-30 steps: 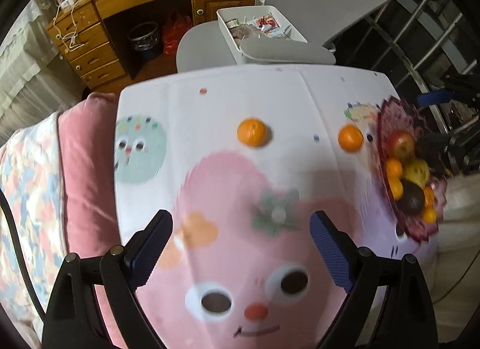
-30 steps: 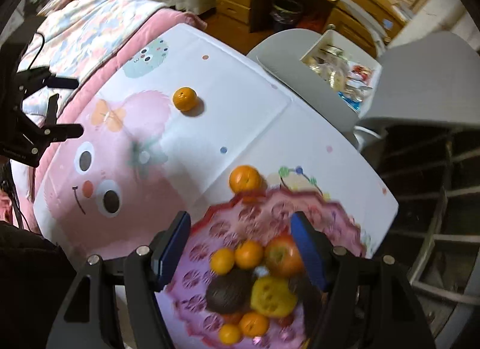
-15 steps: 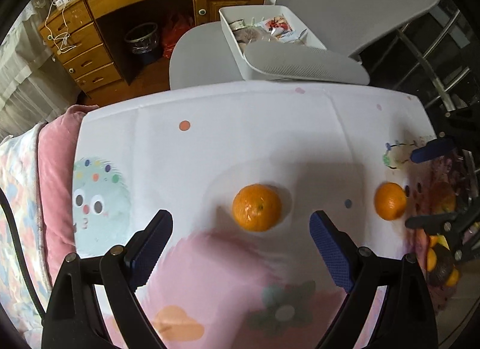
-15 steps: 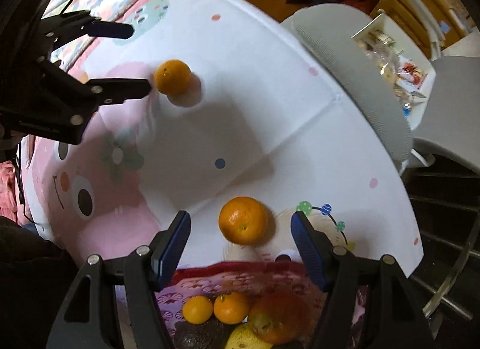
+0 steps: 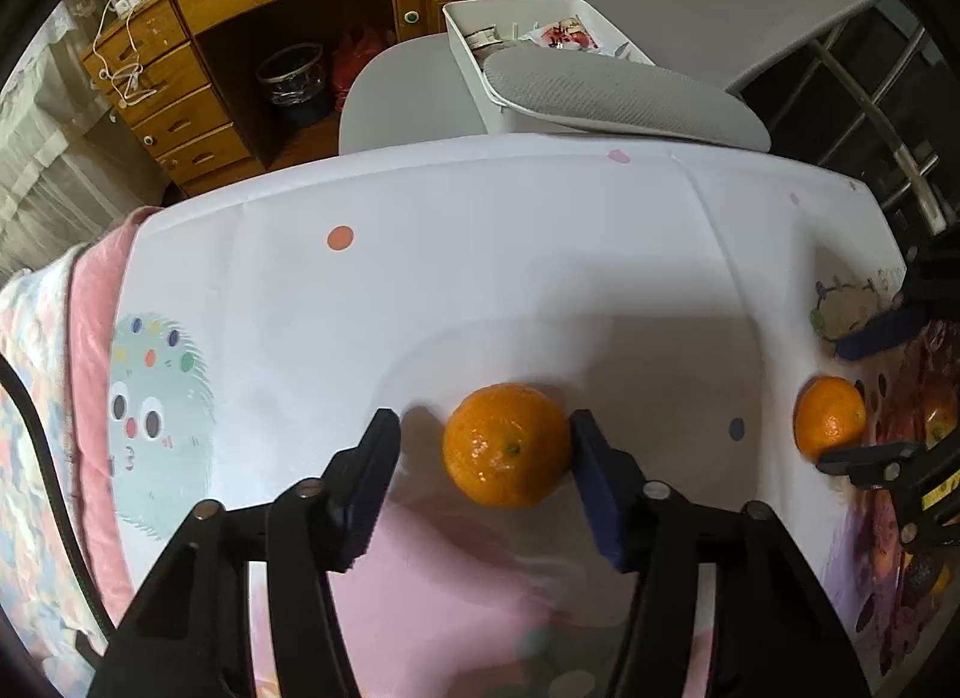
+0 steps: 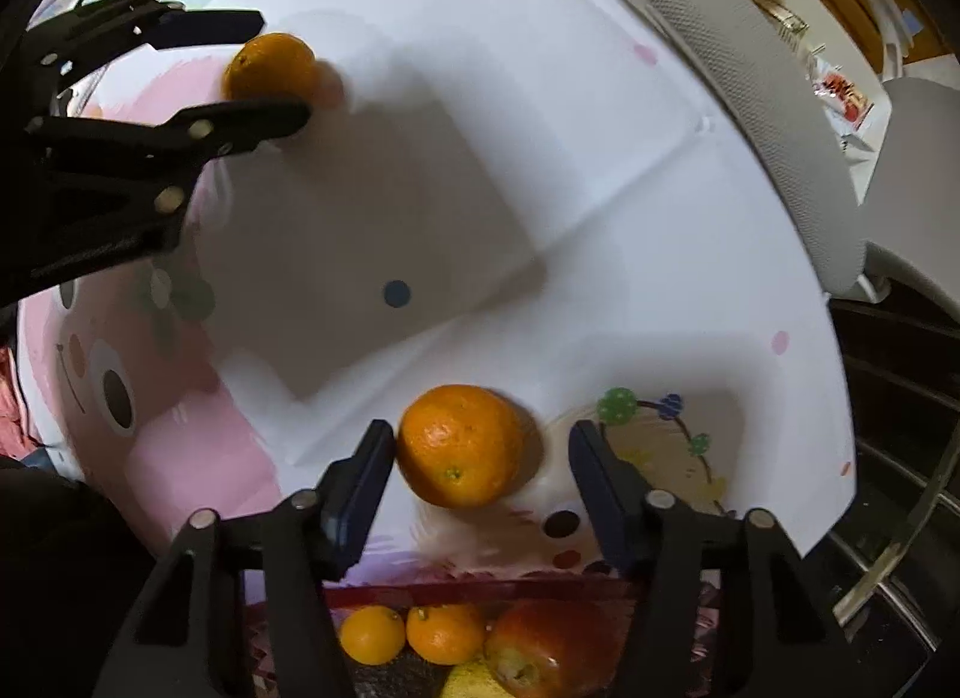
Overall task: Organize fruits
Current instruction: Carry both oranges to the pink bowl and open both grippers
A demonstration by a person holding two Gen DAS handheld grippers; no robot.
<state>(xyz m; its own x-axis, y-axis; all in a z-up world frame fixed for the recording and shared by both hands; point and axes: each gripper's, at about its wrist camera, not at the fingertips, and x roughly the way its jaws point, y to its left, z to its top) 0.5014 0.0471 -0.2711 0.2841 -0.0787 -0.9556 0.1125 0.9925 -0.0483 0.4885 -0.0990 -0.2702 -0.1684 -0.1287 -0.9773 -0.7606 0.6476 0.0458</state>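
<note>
Two loose oranges lie on the cloth: one between the left gripper's fingers, one between the right gripper's fingers; two grippers in all; in the fruit tray, two small oranges and one apple show, plus part of one yellow fruit; one white bin; one wastebasket.

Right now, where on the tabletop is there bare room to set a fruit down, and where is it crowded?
Free: the white stretch between the two oranges, and toward the grey chair. Crowded: the fruit plate, and around the left gripper and right gripper.
</note>
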